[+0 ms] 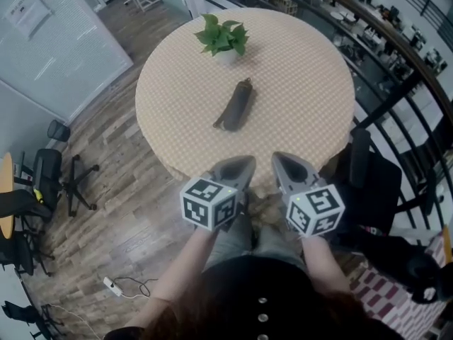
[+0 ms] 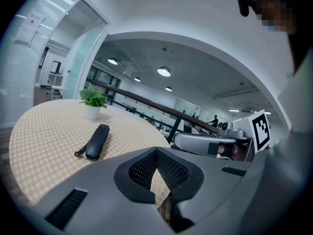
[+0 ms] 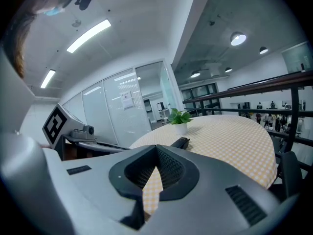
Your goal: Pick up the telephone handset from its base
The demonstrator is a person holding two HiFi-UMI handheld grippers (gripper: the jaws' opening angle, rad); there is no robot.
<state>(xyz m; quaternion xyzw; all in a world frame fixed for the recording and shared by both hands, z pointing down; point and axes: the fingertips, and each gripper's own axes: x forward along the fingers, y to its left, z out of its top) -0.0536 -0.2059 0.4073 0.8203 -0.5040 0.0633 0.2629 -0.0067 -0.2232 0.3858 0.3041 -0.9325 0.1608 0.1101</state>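
The telephone handset (image 1: 235, 106) lies near the middle of the round desk (image 1: 311, 83), slanting away from the person, with a short loop of cord at its nearer end; no separate base can be made out under it, so it seems to rest flat on the checked cloth; a potted plant (image 1: 223, 37) stands beyond it, apart, toward the far edge. The left gripper (image 1: 245, 163) and right gripper (image 1: 278, 159) hover side by side over the desk's near edge, both aimed toward the handset and dipping slightly; each has its jaws pressed together with nothing between them. This reads as an approach rather than a reach, since the handset is well ahead of both tips; whichever gripper takes it would need to spread its jaws first and close across the handset's narrow width, because the handset lies low and a lengthwise bite would find little to hold.
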